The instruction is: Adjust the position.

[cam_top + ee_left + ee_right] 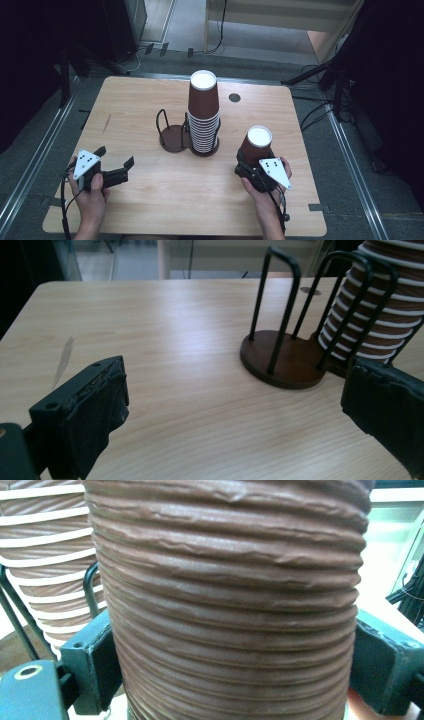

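Note:
A tall stack of brown ribbed paper cups [203,112] stands upside down in the right half of a dark wire cup holder [175,135] at the table's middle. The holder's left half [280,357] is bare. My right gripper [256,162] is shut on a single upside-down brown cup [257,145], at the right front of the table. Up close the held cup [230,605] sits between both pads, with the stack [45,565] behind it. My left gripper [117,159] is open at the front left, nothing between its jaws, and points toward the holder.
The wooden table [140,100] has a dark round hole [234,97] near its back right. Black stands and cables lie on the floor around the table. A person's hands hold both grippers at the front edge.

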`<state>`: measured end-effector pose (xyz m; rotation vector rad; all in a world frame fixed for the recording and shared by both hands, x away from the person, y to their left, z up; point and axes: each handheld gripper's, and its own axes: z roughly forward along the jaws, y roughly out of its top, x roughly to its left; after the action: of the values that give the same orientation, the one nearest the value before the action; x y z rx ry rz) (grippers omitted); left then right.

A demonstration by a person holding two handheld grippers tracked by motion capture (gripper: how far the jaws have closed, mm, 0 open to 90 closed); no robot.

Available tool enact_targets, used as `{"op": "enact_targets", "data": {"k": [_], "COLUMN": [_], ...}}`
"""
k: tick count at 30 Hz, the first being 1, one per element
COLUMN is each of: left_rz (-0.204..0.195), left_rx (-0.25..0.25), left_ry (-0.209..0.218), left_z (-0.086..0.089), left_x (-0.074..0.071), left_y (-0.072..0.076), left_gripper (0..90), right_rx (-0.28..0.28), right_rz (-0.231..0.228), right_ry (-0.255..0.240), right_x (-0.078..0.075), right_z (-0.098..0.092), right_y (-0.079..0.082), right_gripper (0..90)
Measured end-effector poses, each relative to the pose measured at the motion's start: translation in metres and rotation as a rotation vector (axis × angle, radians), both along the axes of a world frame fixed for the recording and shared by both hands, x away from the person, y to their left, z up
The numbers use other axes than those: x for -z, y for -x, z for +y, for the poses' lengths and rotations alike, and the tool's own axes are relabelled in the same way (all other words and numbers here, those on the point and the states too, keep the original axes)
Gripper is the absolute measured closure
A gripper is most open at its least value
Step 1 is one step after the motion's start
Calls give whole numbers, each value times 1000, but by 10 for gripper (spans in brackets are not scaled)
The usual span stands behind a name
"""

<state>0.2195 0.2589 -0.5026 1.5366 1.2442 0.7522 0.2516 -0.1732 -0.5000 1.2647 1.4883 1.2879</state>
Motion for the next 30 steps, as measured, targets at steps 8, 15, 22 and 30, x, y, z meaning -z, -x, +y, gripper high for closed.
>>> {"op": "enact_targets", "data": {"k": [8, 15, 22, 30], "left_rz": [47, 83, 107, 94], "left_rx": [145, 227, 325, 364], "left_ry": [-30, -2, -54, -57], "left_z": [-27, -37, -63, -73], "left_x": [-7, -5, -8, -14], "left_y": [-5, -9, -8, -4], "left_gripper": [0, 0, 0, 0], "right_rx": [-5, -26, -51, -75], "right_rz": [13, 24, 29, 10], "right_ry": [11, 54, 108, 166], "right_x": [4, 13, 22, 24], "right_z": [4, 12, 26, 37], "right_y": [2, 3, 5, 10], "right_gripper": [98, 98, 97, 97]}}
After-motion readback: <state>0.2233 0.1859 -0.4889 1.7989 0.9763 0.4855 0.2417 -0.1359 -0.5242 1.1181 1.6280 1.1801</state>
